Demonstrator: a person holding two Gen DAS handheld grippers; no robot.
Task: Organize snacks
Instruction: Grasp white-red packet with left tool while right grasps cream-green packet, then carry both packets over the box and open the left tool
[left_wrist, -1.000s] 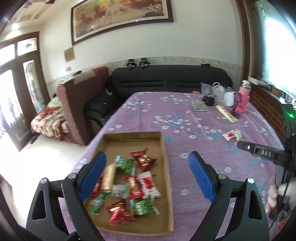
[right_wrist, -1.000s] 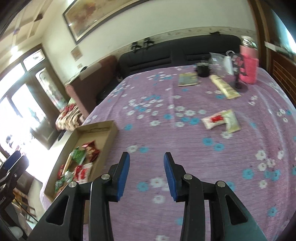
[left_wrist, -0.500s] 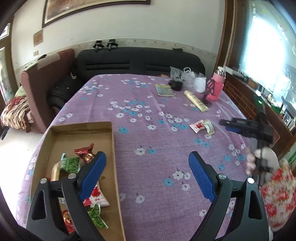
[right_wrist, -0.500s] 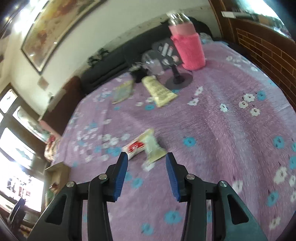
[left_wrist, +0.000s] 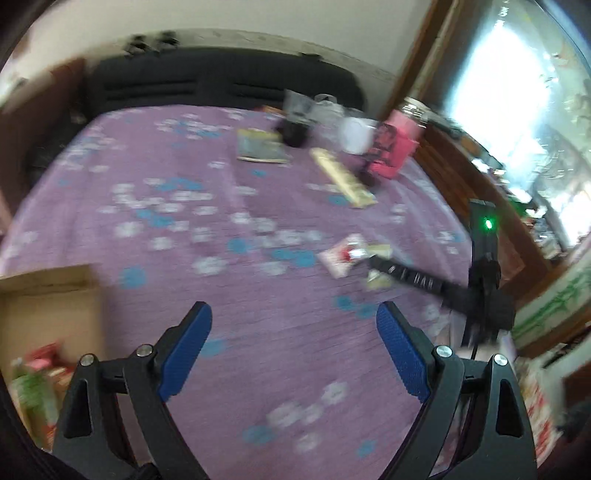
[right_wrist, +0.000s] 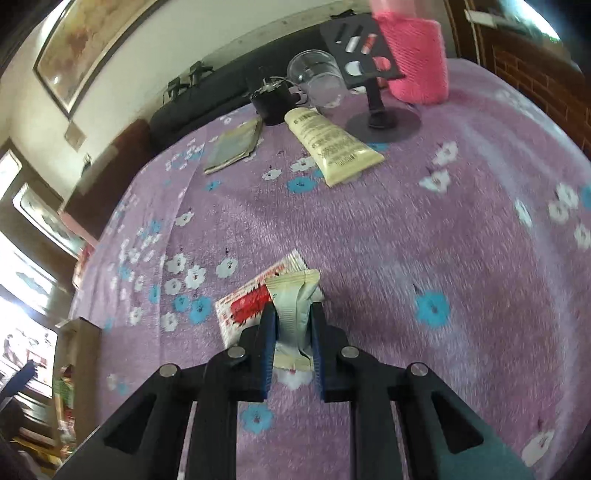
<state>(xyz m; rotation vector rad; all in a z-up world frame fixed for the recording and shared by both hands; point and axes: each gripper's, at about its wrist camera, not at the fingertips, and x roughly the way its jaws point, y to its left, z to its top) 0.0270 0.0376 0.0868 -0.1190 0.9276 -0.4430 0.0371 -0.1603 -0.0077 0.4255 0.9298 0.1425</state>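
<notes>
At your far left the box (left_wrist: 48, 295) sits at the desk (left_wrist: 221, 325) edge, snacks (left_wrist: 33, 373) gathered in it; the blur hides their number. Your left claw (left_wrist: 293, 332) hangs spread and empty over bare cloth, likely waiting its turn. Two packets remain outside the box, well apart from it: the red packet (right_wrist: 247, 302) lies flat, and your right claw (right_wrist: 293, 326) is pinching the cream packet (right_wrist: 295, 306), which overlaps it, low on the cloth, probably so only one lifts.
</notes>
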